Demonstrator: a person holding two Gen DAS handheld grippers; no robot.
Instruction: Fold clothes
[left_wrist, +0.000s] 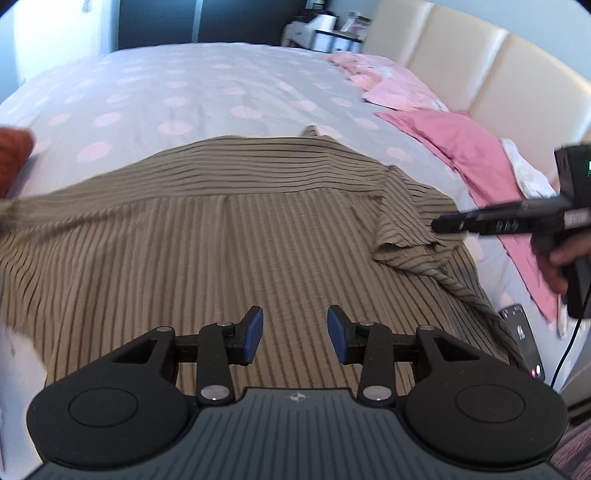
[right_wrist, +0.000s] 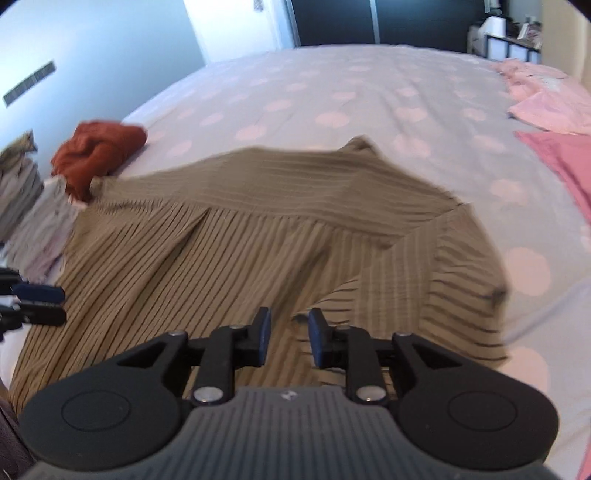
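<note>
**Striped shirt spread on the spotted bed, both grippers free**

Where the grey duvet (left_wrist: 221, 85) with pale pink spots covers the bed, a tan striped shirt (left_wrist: 207, 236) lies back-up across the near half, and everything below is placed relative to that shirt.

Left of the shirt: a rust-orange garment (right_wrist: 98, 153) bunched up, touching the tip of the shirt's outstretched left sleeve. Beyond it, at the bed's left edge, a heap of pale grey and olive clothes (right_wrist: 26, 206), blurred. Behind that, a light blue wall.

Over the shirt's lower back: left gripper (left_wrist: 295, 334), blue pads spread wide, nothing between them. In the right wrist view it shows at the shirt's left hem, side on.

Shirt itself: yoke seam runs across, collar end pointing away toward the far side of the bed. Right sleeve folded inward and rumpled on the body.

Over that folded right sleeve: right gripper (right_wrist: 290, 341), pads parted with a clear gap, cloth below, not pinched. Whether the tips touch the fabric, cannot tell.

Right of the shirt: pink pillows (left_wrist: 458, 147), a paler pink one farther back, all against a cream padded headboard (left_wrist: 491, 70). A dark handset-like device (left_wrist: 522, 338) lies at the bed's edge just beside the shirt's right hem.

Far behind the shirt: dark wardrobe doors and a cluttered white shelf unit (left_wrist: 328, 33).
</note>
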